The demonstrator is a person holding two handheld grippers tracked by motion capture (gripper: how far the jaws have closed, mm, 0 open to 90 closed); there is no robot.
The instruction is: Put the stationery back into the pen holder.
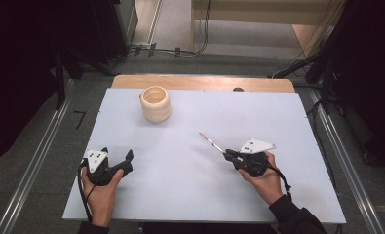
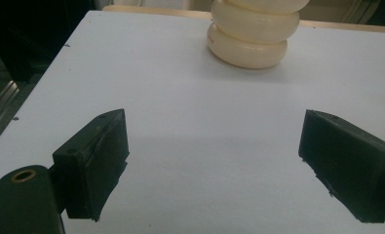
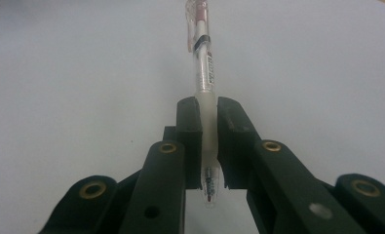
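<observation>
A clear pen [image 1: 210, 141] with a red end sticks out toward the table's middle from my right gripper [image 1: 227, 155], which is shut on it. In the right gripper view the pen [image 3: 203, 73] runs forward between the two black jaws, its tip pointing back at the camera, and the gripper [image 3: 208, 109] pinches its white grip. A cream ribbed cup [image 1: 155, 103] stands upright at the far left of the white table; its base [image 2: 251, 36] rises ahead in the left gripper view. My left gripper [image 1: 117, 155] rests at the front left, open, its jaws [image 2: 214, 122] wide apart with nothing between them.
The white tabletop [image 1: 200, 195] lies over a wooden board whose edge [image 1: 204, 83] shows at the far side. Metal rails [image 1: 39, 156] run along both sides on the floor. Cables [image 1: 170, 49] lie beyond the table.
</observation>
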